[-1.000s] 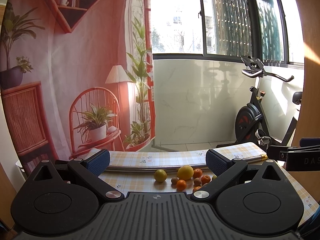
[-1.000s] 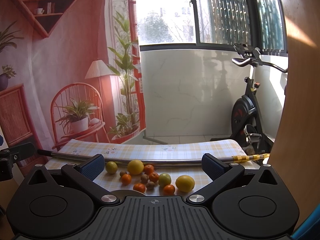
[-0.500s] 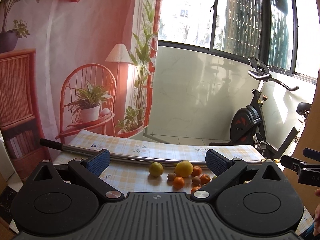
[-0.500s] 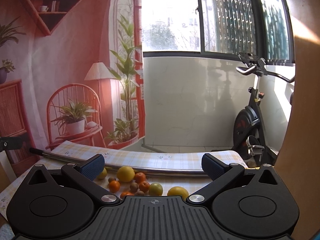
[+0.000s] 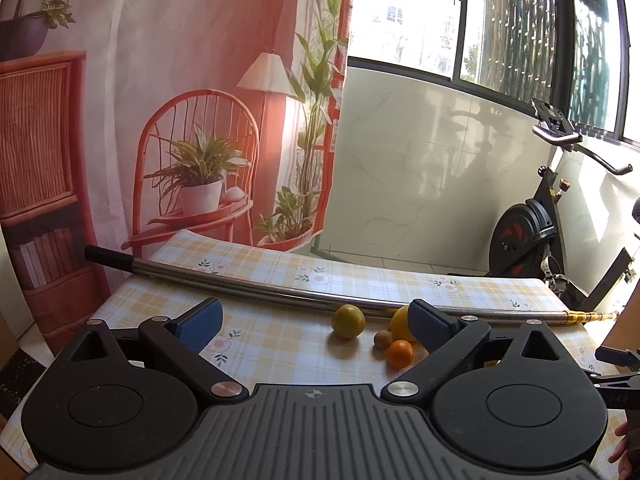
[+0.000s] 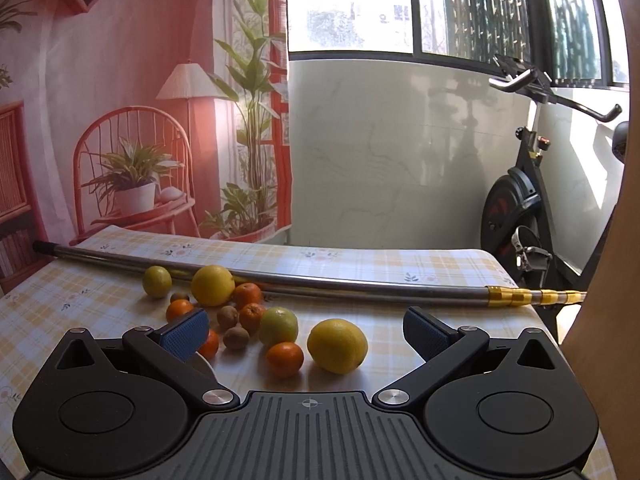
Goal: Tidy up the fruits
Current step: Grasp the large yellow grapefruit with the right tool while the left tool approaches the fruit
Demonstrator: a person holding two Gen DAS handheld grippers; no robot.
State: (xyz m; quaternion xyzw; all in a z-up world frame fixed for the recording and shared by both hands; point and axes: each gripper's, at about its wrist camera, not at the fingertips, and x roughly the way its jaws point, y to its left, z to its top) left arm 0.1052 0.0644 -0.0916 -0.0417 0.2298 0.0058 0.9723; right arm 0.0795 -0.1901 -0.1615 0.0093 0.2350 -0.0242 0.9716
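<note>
Hovering over fruits (image 6: 280, 320): left hand-held gripper (image 5: 316, 316) closing, empty; right hand-held gripper (image 6: 304, 332) spread, empty; lettering unreadable.

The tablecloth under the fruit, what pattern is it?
The tablecloth is yellow-and-white plaid with small flower prints, clearest in the right wrist view.

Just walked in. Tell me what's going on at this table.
A person holds a gripper in each hand over a checked tablecloth to organize fruit. Lemons, oranges, greenish citrus and small brown fruits lie loose beside a metal pole. The right gripper hangs open before the large lemon and an orange. The left gripper holds nothing; its jaws are closing slightly. Nothing has been picked up yet.
</note>
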